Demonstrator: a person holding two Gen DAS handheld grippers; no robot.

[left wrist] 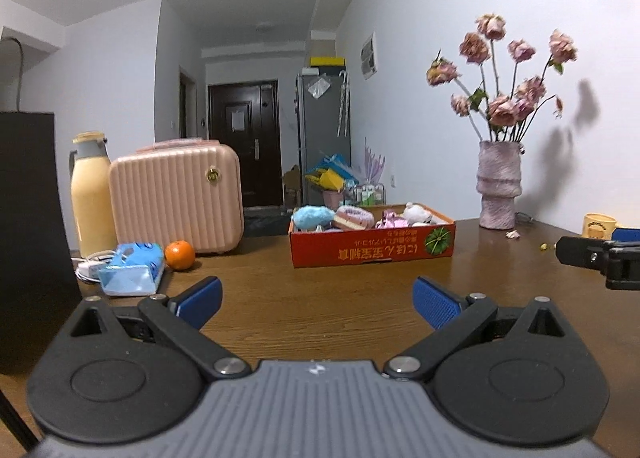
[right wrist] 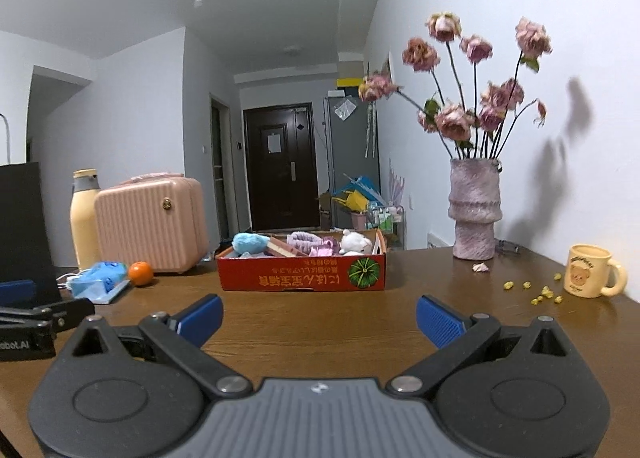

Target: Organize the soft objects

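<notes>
Far to the left of the left hand-held gripper [left wrist: 317, 300] stands a black box [left wrist: 28, 226], then a cream thermos bottle [left wrist: 91, 194] and a pink ribbed vanity case [left wrist: 178, 198] at the back of the wooden surface [left wrist: 320, 290]. Nearer, ahead and left of its spread blue fingers [left wrist: 202, 300], lie a blue tissue pack [left wrist: 134, 268] and an orange [left wrist: 180, 255] just beside it. This hand-held gripper is wide apart and holds nothing. Straight ahead of both sits the red cardboard box [left wrist: 372, 248], filled with soft things: a blue plush [left wrist: 314, 216], a lilac headband [right wrist: 306, 237], pink cloth items [left wrist: 392, 219] and a white stuffed animal [right wrist: 356, 243]. The right hand-held gripper [right wrist: 319, 316] is likewise spread wide and empty. Ahead and right of it stands a lilac vase [right wrist: 475, 210] of dried roses [right wrist: 472, 98], then a cream bear mug [right wrist: 590, 271] with yellow bits [right wrist: 536, 292] scattered beside it.
</notes>
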